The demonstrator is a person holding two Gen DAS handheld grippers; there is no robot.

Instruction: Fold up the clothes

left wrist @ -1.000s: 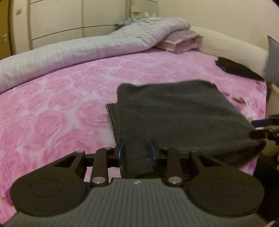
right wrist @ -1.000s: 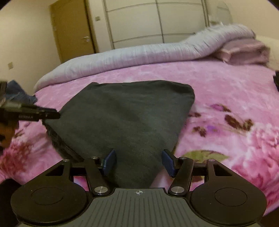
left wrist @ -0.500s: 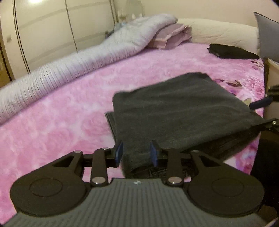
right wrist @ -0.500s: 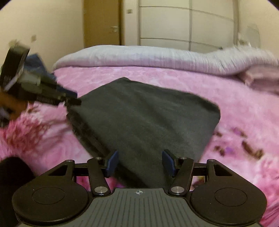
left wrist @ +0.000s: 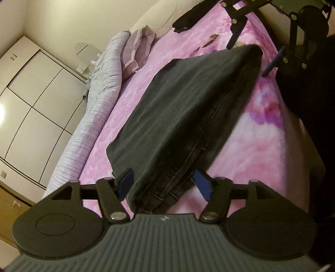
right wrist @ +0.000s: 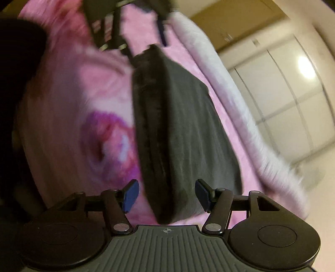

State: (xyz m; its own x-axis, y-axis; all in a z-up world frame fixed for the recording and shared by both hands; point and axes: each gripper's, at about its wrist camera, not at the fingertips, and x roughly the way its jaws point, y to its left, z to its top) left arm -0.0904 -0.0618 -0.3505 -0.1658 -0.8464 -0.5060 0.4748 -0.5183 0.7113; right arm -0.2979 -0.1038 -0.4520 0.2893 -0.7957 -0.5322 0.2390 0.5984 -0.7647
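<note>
Folded dark garment [left wrist: 178,117] spans lengthwise between left gripper [left wrist: 163,184] and right gripper [right wrist: 167,193], one end inside each; both fingers spread, gripping nothing.

Right-wrist bedspread [right wrist: 69,100] and quilt [right wrist: 240,108] motion-blurred

Count: 1 folded dark garment [left wrist: 184,108], 2 tongs – left [left wrist: 164,184], right [right wrist: 167,195], 1 bed [left wrist: 251,146], 1 rolled grey quilt [left wrist: 98,117], 1 pink pillow [left wrist: 138,52], 1 black item [left wrist: 190,17] far off.
</note>
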